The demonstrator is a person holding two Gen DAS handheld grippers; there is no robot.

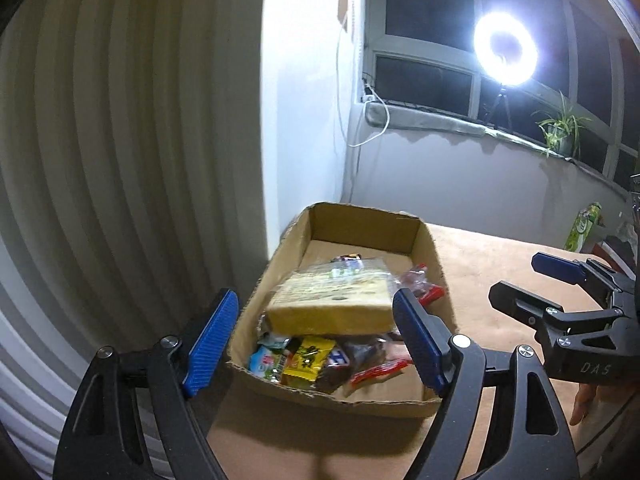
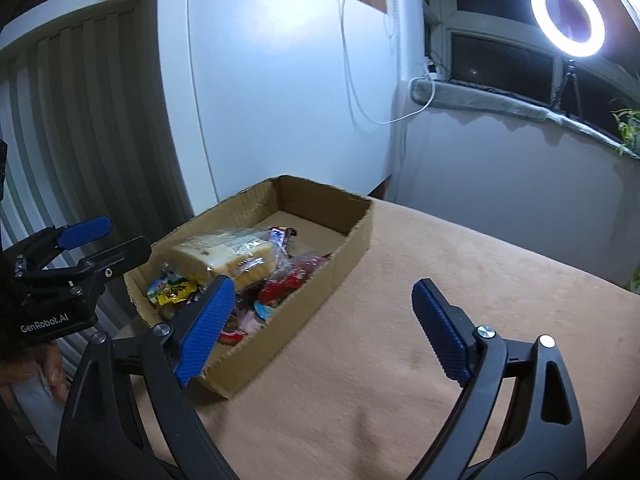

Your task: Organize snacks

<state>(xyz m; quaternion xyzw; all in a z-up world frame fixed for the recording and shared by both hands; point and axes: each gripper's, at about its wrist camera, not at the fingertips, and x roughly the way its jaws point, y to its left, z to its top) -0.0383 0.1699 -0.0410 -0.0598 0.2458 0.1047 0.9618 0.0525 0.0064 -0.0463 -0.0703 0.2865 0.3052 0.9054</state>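
An open cardboard box sits at the left edge of the table. It holds a clear-wrapped yellow sponge cake lying on top of several small snack packets: a yellow one and red ones. My left gripper is open just before the box's near end, with nothing between its blue pads. My right gripper is open and empty over the table, to the right of the box.
The table has a tan cloth. A green packet stands at its far right. A ribbed white panel and a white wall flank the box on the left. A ring light glares by the window.
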